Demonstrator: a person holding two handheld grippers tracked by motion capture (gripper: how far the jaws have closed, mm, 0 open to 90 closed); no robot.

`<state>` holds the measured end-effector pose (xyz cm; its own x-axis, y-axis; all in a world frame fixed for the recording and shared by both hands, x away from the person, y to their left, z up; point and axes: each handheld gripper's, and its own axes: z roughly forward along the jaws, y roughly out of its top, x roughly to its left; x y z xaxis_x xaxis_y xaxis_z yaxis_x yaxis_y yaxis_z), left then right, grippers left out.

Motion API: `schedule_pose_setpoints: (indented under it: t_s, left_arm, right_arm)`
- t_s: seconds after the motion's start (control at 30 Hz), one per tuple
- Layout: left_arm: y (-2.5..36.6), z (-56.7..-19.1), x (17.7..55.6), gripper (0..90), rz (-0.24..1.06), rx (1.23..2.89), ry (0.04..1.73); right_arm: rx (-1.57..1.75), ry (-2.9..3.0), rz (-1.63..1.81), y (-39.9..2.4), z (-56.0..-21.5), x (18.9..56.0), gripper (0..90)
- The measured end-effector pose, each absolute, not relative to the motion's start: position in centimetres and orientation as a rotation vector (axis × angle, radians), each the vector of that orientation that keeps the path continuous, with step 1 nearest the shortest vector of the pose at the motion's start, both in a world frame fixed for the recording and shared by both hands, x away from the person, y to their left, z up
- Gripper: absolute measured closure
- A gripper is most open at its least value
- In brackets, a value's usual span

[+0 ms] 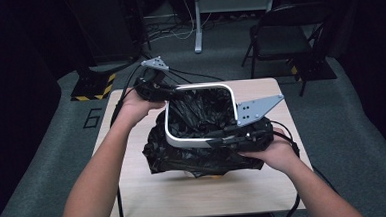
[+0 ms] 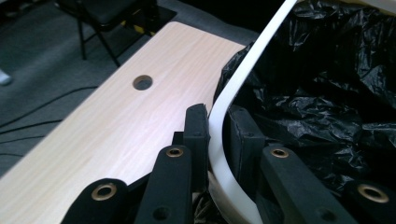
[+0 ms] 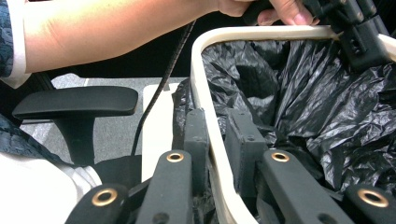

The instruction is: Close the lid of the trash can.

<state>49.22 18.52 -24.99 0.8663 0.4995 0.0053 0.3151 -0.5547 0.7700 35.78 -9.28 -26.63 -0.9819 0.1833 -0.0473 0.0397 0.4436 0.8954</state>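
The high view looks forward and down from above my side of the pale wood-grain worktop, taking in my forearms from the bottom edge. Each gripper view rides close on its hand-held gripper, looking along its black jaws. All three share the white rounded plastic rim and the crinkled black plastic bag inside it.

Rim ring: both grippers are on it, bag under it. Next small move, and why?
Probably press the ring straight down with both grippers. The left gripper and right gripper each clamp it on opposite sides, and the bag is draped inside and bunched outside below it, so the ring looks not yet seated.
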Motion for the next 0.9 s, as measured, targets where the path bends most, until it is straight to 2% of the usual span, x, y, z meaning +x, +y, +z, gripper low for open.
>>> schedule_pose_setpoints:
  t_s: [0.4,0.47,0.5,0.57,0.63,0.73,0.9]
  left_arm:
    - [18.5,-25.7,49.1,78.6,0.274,2.179,0.595]
    - [18.4,-25.6,48.9,78.1,0.289,2.186,0.604]
    - [18.4,-25.5,48.9,77.1,0.293,2.196,0.604]
    - [18.5,-25.5,48.8,70.7,0.264,2.184,0.598]
    - [18.8,-25.1,48.5,62.3,0.289,2.151,0.604]
    - [19.4,-24.2,47.6,51.7,0.320,2.107,0.615]
    - [20.9,-23.6,45.5,42.6,0.290,2.077,0.590]
  right_arm:
    - [0.213,2.584,1.559,-8.8,-27.7,35.9,77.3]
    - [0.223,2.584,1.555,-8.8,-27.5,35.9,74.8]
    - [0.220,2.570,1.565,-8.9,-27.3,35.8,70.0]
    - [0.209,2.545,1.635,-9.3,-26.5,35.6,62.6]
    - [0.207,2.502,1.691,-10.0,-25.6,35.3,59.1]
    - [0.263,2.439,1.661,-11.0,-24.9,35.7,56.5]
    - [0.384,2.347,1.642,-12.9,-25.3,37.1,53.7]
